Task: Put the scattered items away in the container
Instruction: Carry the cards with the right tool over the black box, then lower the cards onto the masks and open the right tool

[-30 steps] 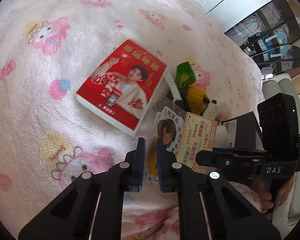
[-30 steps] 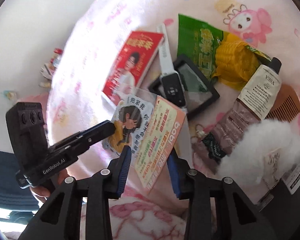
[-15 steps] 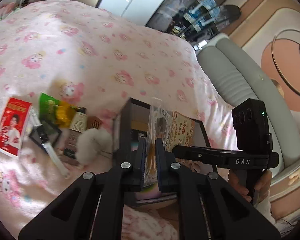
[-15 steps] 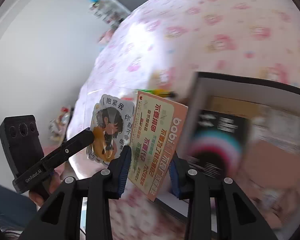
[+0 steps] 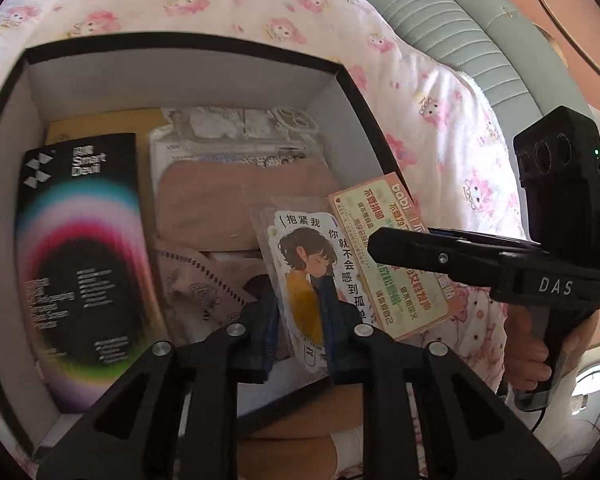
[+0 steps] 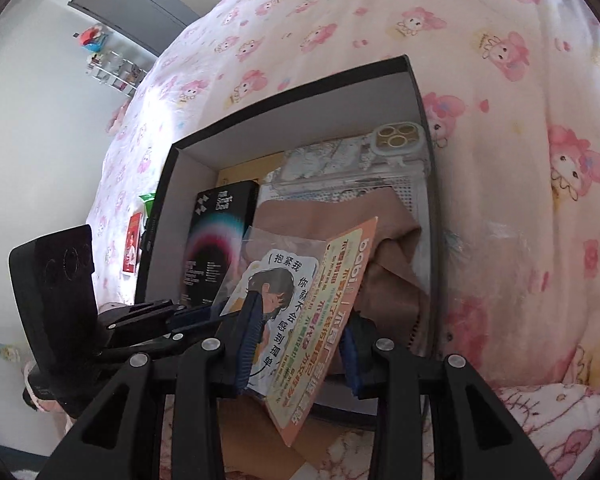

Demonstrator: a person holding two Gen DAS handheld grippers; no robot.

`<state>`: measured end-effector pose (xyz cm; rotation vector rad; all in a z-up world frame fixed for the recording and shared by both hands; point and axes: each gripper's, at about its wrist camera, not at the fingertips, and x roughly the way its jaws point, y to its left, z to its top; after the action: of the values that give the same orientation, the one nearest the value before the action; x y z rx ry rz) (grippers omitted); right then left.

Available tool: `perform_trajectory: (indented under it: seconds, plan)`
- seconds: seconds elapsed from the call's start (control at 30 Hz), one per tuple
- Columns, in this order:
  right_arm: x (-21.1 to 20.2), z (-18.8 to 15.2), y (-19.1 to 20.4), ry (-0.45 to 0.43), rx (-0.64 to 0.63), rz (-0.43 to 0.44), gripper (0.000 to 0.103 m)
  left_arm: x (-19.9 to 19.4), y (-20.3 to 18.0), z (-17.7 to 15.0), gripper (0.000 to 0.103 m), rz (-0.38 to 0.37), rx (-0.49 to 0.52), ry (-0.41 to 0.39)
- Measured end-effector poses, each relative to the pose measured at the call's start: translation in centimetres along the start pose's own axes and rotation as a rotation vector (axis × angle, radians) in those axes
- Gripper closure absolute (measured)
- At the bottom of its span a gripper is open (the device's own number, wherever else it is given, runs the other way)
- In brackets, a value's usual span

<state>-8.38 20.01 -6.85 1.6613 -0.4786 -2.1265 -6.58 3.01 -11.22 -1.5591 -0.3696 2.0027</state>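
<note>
Over the open box (image 5: 340, 76), your left gripper (image 5: 298, 328), jaws just opening, straddles a thin, slippery sleeved picture card (image 5: 312, 264) while your right gripper (image 6: 298, 344) pinches a light, stiff orange card (image 6: 332, 300) by its lower edge.

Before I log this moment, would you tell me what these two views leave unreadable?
- Box floor, both views: covered by the black carton and beige cloth.
- Peach card, left wrist view: its middle is hidden by the right gripper.
- Carton small print: blurred.
- Red book, right wrist view: too small.
</note>
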Motion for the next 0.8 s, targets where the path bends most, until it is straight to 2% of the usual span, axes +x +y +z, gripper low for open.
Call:
perform_trajectory:
  seconds: [0.07,0.13,0.2,0.27,0.37,0.47,0.6,0.7,0.73,0.8]
  plan:
    - [0.4,-0.1,-0.4,0.005,-0.019,-0.062,0.071,0.4,0.2,0.1,0.084,0.013,-0.015,-0.009]
    - [0.1,-0.2,-0.6,-0.01,-0.036,-0.126,0.071,0.4,0.2,0.0,0.084,0.072,0.006,-0.033]
    - [-0.9,-0.1,-1.1,-0.057,-0.036,-0.103,0.071,0.6,0.5,0.0,0.084,0.061,0.0,-0.027]
    - [-1.9,0.3,-0.9,-0.11,-0.036,-0.116,0.071,0.9,0.8,-0.1,0.084,0.039,-0.02,-0.02]
    - [-2.3,0.4,0.2,-0.138,-0.069,-0.119,0.071,0.8,0.9,0.2,0.084,0.038,-0.034,-0.053]
    - [-1.5,0.2,0.8,-0.111,-0.089,-0.116,0.071,0.5,1.4,0.8,0.083,0.045,-0.075,-0.073]
    - [0.2,0.6,1.0,-0.05,-0.092,-0.139,0.071,0.5,2.5,3.3,0.084,0.126,-0.125,-0.039]
    - [2.0,0.6,1.2,-0.001,-0.094,-0.147,0.072,1.8,2.7,4.9,0.083,0.124,-0.118,0.02]
    - [2.5,0.4,1.2,0.007,-0.094,-0.173,0.072,2.2,2.6,5.0,0.083,0.132,-0.11,0.025]
    - [2.7,0.1,1.7,-0.016,-0.108,-0.217,0.071,3.2,2.4,4.5,0.084,0.104,-0.096,0.047]
